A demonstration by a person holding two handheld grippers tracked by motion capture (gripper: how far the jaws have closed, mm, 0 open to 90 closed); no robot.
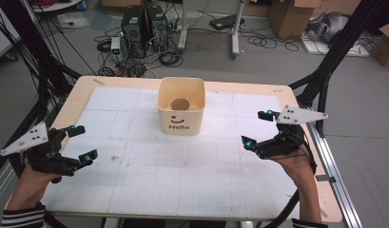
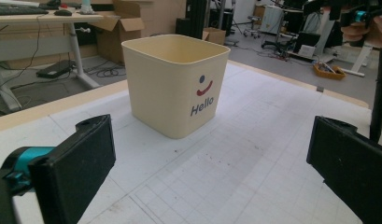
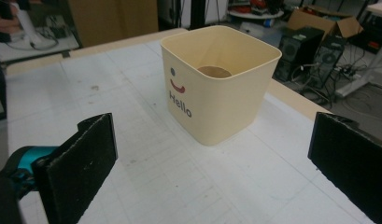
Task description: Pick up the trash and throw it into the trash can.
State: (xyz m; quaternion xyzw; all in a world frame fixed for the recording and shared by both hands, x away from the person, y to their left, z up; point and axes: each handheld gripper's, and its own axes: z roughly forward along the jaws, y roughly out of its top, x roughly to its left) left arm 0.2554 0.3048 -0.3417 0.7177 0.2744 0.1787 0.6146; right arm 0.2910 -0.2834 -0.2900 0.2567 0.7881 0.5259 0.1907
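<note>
White gridded paper covers the table (image 1: pixel 135 190). At its far middle stands a cream, square, round-cornered bin (image 1: pixel 180 124), smooth plastic, printed with a smile and "Hello"; a brown disc (image 1: pixel 180 104) lies inside. Left gripper (image 1: pixel 82 143) and right gripper (image 1: pixel 257 128) flank it, well apart, jaws spread, empty.

Bench (image 1: pixel 135 180) open between my grippers; only the tub (image 1: pixel 180 114) stands mid-bench, toward the far edge. I see free room on both its flanks. Tub mouth open from above.
</note>
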